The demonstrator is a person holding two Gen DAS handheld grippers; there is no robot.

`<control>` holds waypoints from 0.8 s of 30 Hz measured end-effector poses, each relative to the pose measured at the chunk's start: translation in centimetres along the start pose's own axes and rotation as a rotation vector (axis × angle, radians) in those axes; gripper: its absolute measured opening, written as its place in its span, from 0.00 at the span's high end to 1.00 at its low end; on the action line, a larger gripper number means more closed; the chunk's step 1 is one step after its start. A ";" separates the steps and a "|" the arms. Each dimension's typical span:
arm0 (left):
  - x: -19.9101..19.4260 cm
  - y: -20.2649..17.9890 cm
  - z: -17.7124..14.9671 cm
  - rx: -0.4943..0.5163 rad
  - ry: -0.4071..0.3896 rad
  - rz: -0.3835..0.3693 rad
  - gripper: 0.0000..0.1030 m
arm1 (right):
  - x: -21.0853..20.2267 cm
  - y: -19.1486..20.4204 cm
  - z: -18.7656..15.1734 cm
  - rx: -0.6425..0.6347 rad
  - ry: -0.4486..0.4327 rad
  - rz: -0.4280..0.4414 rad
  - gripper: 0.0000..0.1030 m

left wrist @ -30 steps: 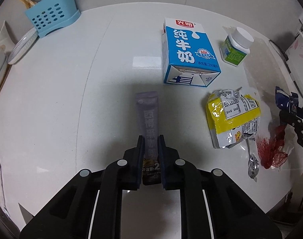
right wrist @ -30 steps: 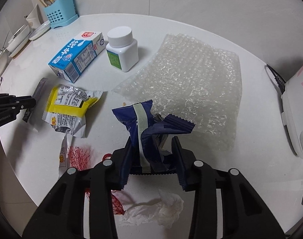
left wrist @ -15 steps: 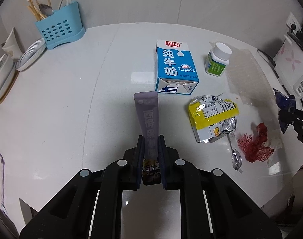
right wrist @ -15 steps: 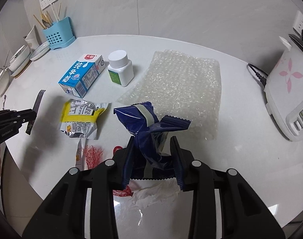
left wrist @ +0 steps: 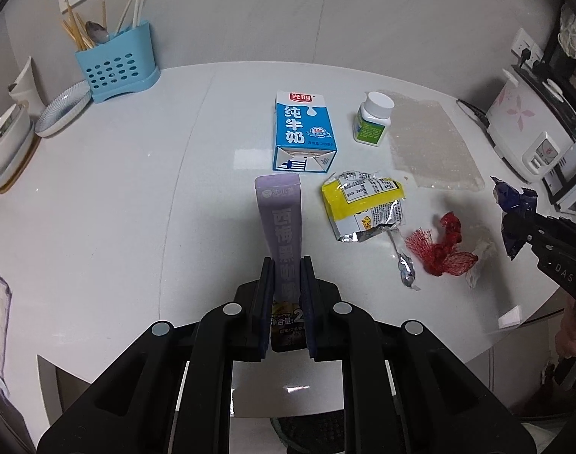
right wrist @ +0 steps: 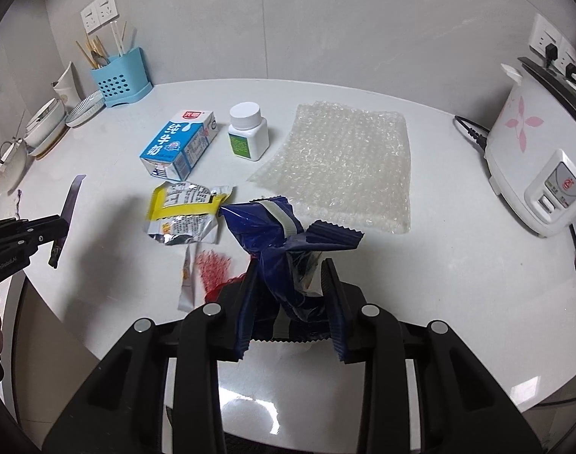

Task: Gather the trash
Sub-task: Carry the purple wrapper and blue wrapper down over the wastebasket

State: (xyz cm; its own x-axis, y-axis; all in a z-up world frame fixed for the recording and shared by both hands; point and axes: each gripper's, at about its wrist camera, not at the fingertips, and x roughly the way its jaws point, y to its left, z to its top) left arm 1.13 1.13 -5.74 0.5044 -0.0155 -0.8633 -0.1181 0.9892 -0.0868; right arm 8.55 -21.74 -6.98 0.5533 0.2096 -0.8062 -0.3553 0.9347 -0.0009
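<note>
The long flat purple sachet stands up between the black fingers of the left tool, which is pinched tight on its lower half, so it hangs clear above the white round bench near the front edge. The crumpled dark-blue foil wrapper is clamped in the right tool, whose jaws have just been closing narrower on it, and it too is lifted off the surface, above the front edge. Still lying on the bench, towards the front, are the yellow and silver torn snack bag, a thin silver strip just below it, a red plastic net and a scrap of white tissue close to the front right rim. Behind these a blue and white milk carton lies flat at mid-bench, with a white pill bottle with a green label upright just beside it and a clear bubble-wrap sheet spread towards the right edge. The left half of the bench is bare and open, right out to its front rim. At the back left edge stand a light-blue perforated cutlery holder and stacked white bowls and plates; a white rice cooker with pink flowers sits at the far right edge.
</note>
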 end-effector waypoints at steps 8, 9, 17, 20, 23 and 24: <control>-1.9 -0.7 -3.4 0.017 -0.016 -0.027 0.87 | -3.4 2.3 -3.1 0.005 -0.020 0.029 0.70; -2.1 -0.9 -3.9 0.022 -0.016 -0.028 0.87 | -3.6 2.6 -3.7 0.002 -0.017 0.030 0.70; -3.5 -2.4 -8.7 0.062 0.000 -0.071 0.87 | -5.5 4.4 -8.7 -0.001 -0.002 0.067 0.70; -3.8 -3.0 -10.7 0.083 0.013 -0.090 0.87 | -6.1 5.3 -10.7 -0.004 0.006 0.079 0.70; -3.8 -3.6 -12.7 0.106 0.032 -0.104 0.87 | -6.5 6.4 -12.8 -0.015 0.013 0.103 0.70; -3.6 -3.9 -13.5 0.117 0.042 -0.109 0.87 | -6.5 6.7 -13.4 -0.017 0.018 0.109 0.70</control>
State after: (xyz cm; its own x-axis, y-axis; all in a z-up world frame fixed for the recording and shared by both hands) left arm -11.80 -4.61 -8.99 0.4727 -0.1269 -0.8720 0.0367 0.9916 -0.1244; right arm -7.53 -20.68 -9.68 0.4973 0.3040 -0.8126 -0.4252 0.9018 0.0772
